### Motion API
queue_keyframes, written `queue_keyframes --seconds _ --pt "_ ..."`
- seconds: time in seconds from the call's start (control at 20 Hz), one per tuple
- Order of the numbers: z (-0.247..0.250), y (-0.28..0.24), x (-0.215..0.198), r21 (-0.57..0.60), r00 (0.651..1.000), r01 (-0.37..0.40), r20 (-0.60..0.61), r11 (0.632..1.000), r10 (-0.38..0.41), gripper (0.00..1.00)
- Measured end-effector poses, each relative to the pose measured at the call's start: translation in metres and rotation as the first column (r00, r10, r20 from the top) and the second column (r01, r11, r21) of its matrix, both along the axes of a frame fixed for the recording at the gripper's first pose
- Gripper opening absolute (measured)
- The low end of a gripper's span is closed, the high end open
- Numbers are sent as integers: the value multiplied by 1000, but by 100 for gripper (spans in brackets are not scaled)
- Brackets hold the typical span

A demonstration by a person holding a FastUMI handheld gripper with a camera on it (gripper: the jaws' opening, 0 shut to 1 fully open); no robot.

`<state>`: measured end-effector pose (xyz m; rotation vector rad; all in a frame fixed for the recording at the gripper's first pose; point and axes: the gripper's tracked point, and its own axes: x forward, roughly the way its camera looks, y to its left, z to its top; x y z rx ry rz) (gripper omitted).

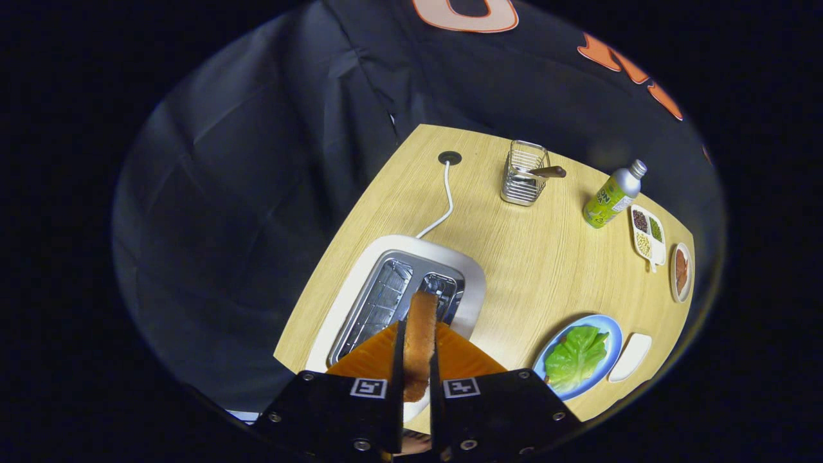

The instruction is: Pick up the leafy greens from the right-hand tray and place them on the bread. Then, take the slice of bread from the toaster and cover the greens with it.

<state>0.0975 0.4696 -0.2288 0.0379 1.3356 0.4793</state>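
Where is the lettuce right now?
The lettuce lies on the blue plate, right of the gripper, which holds the bread slice above the toaster.

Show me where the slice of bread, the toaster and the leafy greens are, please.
slice of bread (420,334): gripper view, crust edge between the fingers.
toaster (472,283): gripper view, white casing beside the slots.
leafy greens (575,355): gripper view, leaf middle.

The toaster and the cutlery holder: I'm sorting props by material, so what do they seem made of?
The toaster looks like smooth white plastic outside, matte and even, with shiny metal slots that catch light. The cutlery holder looks like bright metal wire, thin parallel bars with glints. The gripper is shut on the bread slice.
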Motion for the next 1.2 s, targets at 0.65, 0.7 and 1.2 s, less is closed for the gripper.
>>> queue_keyframes --seconds 0.65,0.7,1.2 --pt "44 -26 5 257 991 130 1 958 -135 15" --pt "48 -29 5 280 989 143 -7 949 -147 15" --pt "70 -94 2 417 972 213 0 884 -234 15"
